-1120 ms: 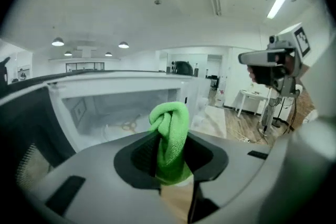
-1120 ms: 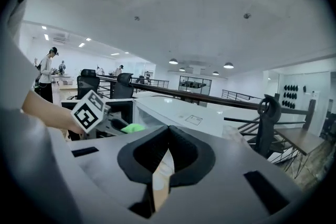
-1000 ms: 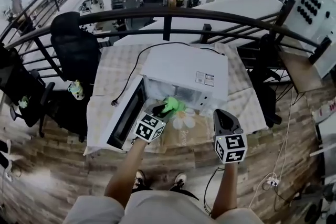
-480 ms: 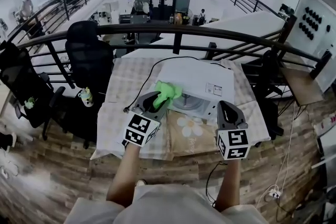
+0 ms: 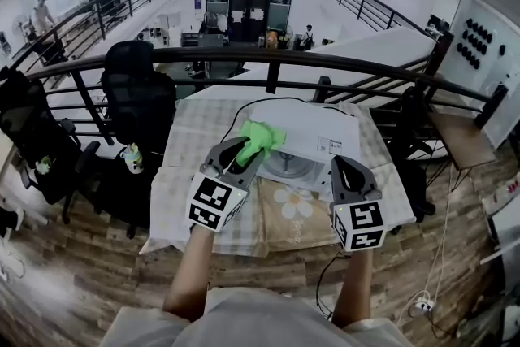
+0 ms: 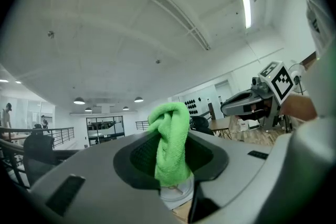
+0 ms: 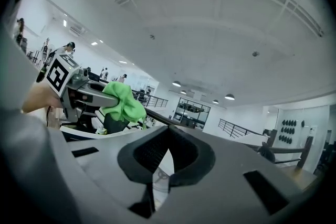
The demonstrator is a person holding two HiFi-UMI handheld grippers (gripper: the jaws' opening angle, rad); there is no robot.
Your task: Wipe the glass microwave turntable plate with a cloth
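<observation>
The left hand-held gripper is clenched on the green cloth. The glass turntable plate lies just below and to its right, inside the microwave on the tabletop. The right hand-held gripper, closed on nothing, hangs on the plate's far side, so the cloth side looks nearer.

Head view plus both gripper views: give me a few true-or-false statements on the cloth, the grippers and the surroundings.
1. The left gripper is shut on the green cloth. True.
2. The right gripper also grips the cloth. False: its jaws are together with nothing between them.
3. The cloth lies spread flat on the table. False: it is bunched in the left gripper, held up in the air.
4. A black office chair stands beyond the table's left side. True.
</observation>
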